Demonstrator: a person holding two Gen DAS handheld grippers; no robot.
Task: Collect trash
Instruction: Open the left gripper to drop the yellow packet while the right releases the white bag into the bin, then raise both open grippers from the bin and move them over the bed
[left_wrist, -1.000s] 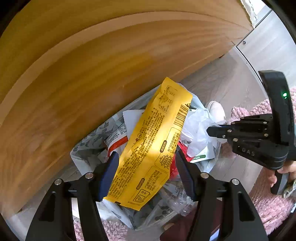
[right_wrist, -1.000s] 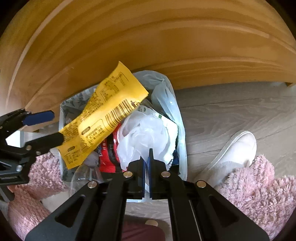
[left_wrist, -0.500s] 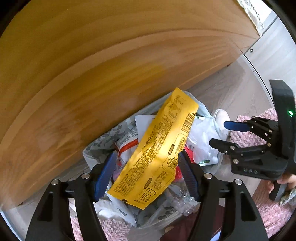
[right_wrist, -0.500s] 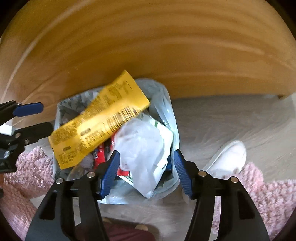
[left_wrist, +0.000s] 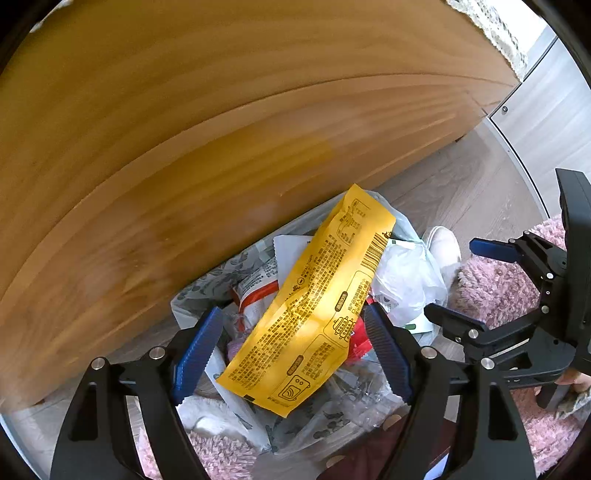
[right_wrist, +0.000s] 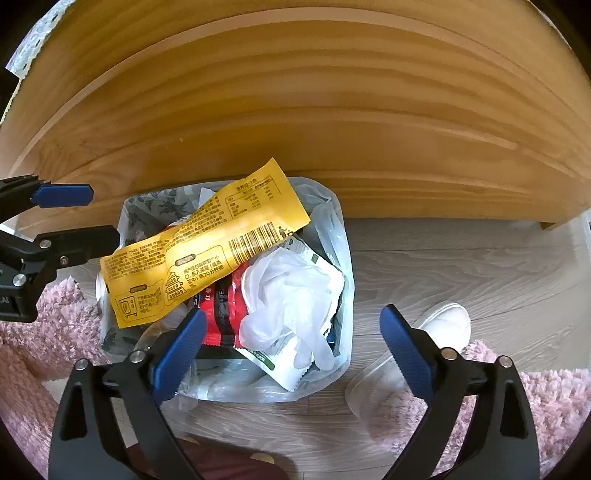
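Observation:
A clear trash bag (right_wrist: 343, 258) stands open on the floor, full of wrappers. A long yellow wrapper (right_wrist: 207, 243) lies slantwise on top of the pile, beside crumpled white plastic (right_wrist: 291, 295) and a red wrapper (right_wrist: 221, 306). My left gripper (left_wrist: 291, 354) hangs over the bag with its jaws opening. The yellow wrapper (left_wrist: 317, 310) shows between its pads, but they do not press on it. My right gripper (right_wrist: 293, 354) is over the bag's near side, its jaws opening wide and holding nothing. Each gripper also shows in the other view: the right gripper (left_wrist: 469, 284) and the left gripper (right_wrist: 85, 218).
A tall wooden furniture panel (right_wrist: 295, 110) rises right behind the bag. A white shoe (right_wrist: 447, 321) and a clear plastic cup (right_wrist: 369, 387) lie on the grey wood floor at the right. A pink fluffy rug (right_wrist: 535, 406) covers the near floor on both sides.
The right gripper went from shut to wide open and the white plastic now rests in the bag. The left jaws spread off the yellow wrapper, which lies on the pile.

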